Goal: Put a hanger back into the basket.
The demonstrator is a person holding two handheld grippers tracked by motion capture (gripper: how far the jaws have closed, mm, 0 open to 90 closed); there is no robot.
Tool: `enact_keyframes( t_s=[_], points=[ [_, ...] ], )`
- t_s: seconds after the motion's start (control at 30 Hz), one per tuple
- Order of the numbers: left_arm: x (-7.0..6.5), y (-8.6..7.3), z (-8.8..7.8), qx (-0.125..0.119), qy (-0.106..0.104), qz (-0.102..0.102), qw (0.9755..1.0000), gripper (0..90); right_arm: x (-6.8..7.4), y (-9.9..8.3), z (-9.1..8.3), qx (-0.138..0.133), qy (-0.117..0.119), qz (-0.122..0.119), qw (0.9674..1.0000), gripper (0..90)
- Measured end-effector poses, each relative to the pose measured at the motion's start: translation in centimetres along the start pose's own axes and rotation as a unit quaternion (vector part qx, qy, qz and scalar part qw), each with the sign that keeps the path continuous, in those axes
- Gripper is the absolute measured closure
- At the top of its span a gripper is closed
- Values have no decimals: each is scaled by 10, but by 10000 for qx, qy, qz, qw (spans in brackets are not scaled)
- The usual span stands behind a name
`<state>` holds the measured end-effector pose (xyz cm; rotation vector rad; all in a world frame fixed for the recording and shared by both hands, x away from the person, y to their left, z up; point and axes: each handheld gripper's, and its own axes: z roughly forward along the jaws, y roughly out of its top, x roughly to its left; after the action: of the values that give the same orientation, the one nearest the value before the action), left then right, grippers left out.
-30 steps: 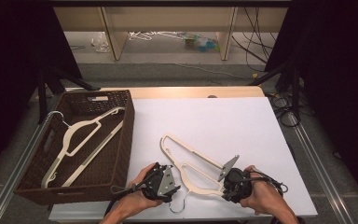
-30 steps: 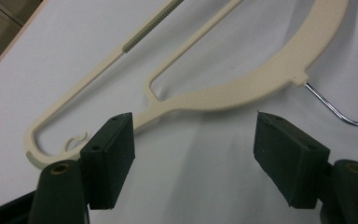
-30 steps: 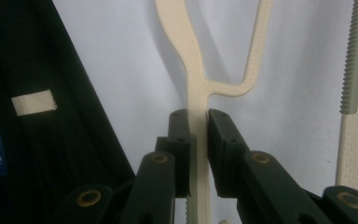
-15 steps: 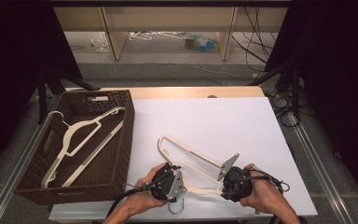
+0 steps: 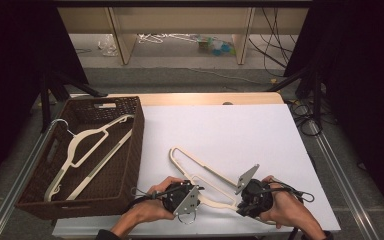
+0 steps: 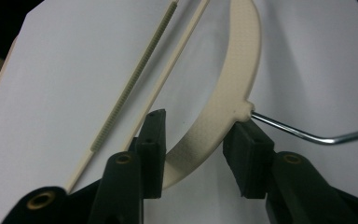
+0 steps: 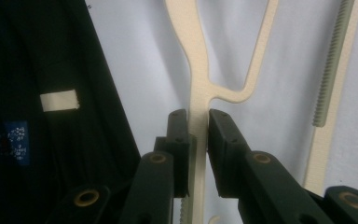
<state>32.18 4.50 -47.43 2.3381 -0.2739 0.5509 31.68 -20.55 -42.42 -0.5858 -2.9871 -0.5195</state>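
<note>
Hands low at table edge | both fingers (image 5: 192,192) (image 5: 240,202) straddle hanger (image 5: 200,175)

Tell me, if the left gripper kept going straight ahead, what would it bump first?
Probably the hanger: its cream neck already sits between the left gripper jaws, which have just been closing. Past it lies only white table, though depth is unclear.

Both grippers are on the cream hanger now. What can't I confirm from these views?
- Left gripper: jaws just closing around the hanger; pad contact unclear, the neck hides it.
- High view: both grippers' jaws hidden under hands and plates.
- Hook: cut by the left gripper view's right edge.
</note>
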Motion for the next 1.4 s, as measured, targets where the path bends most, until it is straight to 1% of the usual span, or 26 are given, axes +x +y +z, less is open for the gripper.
enact_keyframes(
  t_s=[0.13, 0.27, 0.3, 0.33, 0.4, 0.47, 0.57, 0.67, 0.77, 0.8, 0.83, 0.87, 0.93, 0.97, 1.03, 1.07, 1.1, 1.13, 1.17, 1.2, 1.23, 1.27, 1.3, 1.33, 1.37, 1.4],
  points=[
    [5, 6, -2, -120, -203, 159, 9996, 655, -2, -3, 2, 22, 69, -7, 10000, 792],
    [10, 14, -5, -92, -301, 467, 9984, 696, -4, -7, 1, -25, 109, 19, 9999, 791],
    [12, 16, -6, -58, -361, 489, 9981, 707, -5, -8, -1, -64, 90, 21, 9999, 786],
    [13, 19, -7, -76, -389, 485, 9980, 714, -5, -8, -4, -127, 61, 58, 9999, 744],
    [18, 25, -11, -66, -363, 452, 9983, 732, -6, -9, -14, -409, -42, 269, 9988, 655],
    [20, 28, -14, -160, -254, 342, 9990, 751, -5, -9, -26, -656, -262, 264, 9972, 563],
    [30, 33, -20, -277, -204, -5, 9994, 768, -1, -8, -40, -1054, -482, 286, 9929, 497],
    [36, 35, -24, -236, -152, -226, 9994, 783, 5, -4, -45, -1340, -675, 307, 9882, 437],
    [43, 36, -28, -279, -106, -458, 9985, 792, 8, 0, -52, -1693, -979, 438, 9797, 404],
    [46, 36, -30, -316, -57, -586, 9978, 794, 8, 0, -55, -1810, -1029, 457, 9770, 391],
    [49, 37, -33, -304, -31, -659, 9974, 799, 8, 0, -57, -1992, -1070, 494, 9728, 384],
    [52, 37, -35, -390, 54, -844, 9957, 803, 8, 0, -60, -2083, -1045, 557, 9709, 384],
    [57, 38, -40, -354, 167, -1013, 9941, 813, 7, -1, -61, -2267, -1148, 477, 9660, 374],
    [60, 40, -43, -390, 238, -1224, 9914, 819, 8, -2, -64, -2245, -1106, 537, 9667, 371],
    [66, 41, -47, -418, 308, -1436, 9883, 831, 8, -2, -65, -2406, -1104, 536, 9628, 371],
    [70, 42, -51, -420, 362, -1567, 9861, 837, 9, -2, -65, -2454, -1200, 546, 9604, 366],
    [72, 42, -53, -440, 376, -1675, 9842, 841, 10, -1, -64, -2448, -1176, 518, 9610, 358],
    [75, 42, -56, -522, 411, -1856, 9804, 846, 11, 0, -64, -2449, -1125, 488, 9618, 350],
    [78, 42, -59, -551, 405, -1978, 9779, 850, 12, 0, -63, -2489, -1160, 459, 9605, 345],
    [82, 41, -62, -592, 398, -2142, 9742, 853, 13, 0, -61, -2488, -1122, 464, 9609, 342],
    [86, 41, -66, -658, 394, -2418, 9673, 855, 13, 1, -59, -2469, -1091, 438, 9619, 341],
    [89, 40, -68, -698, 391, -2551, 9636, 856, 14, 1, -56, -2436, -1054, 424, 9632, 340],
    [92, 39, -72, -765, 375, -2783, 9567, 856, 13, 1, -54, -2417, -1066, 396, 9637, 341],
    [94, 38, -76, -876, 367, -2925, 9515, 857, 13, 1, -51, -2400, -1028, 424, 9644, 341],
    [96, 38, -80, -867, 377, -2978, 9499, 856, 13, 1, -49, -2392, -1023, 440, 9646, 341],
    [98, 38, -84, -899, 398, -3080, 9463, 856, 13, 0, -48, -2365, -964, 457, 9658, 341]
  ],
)
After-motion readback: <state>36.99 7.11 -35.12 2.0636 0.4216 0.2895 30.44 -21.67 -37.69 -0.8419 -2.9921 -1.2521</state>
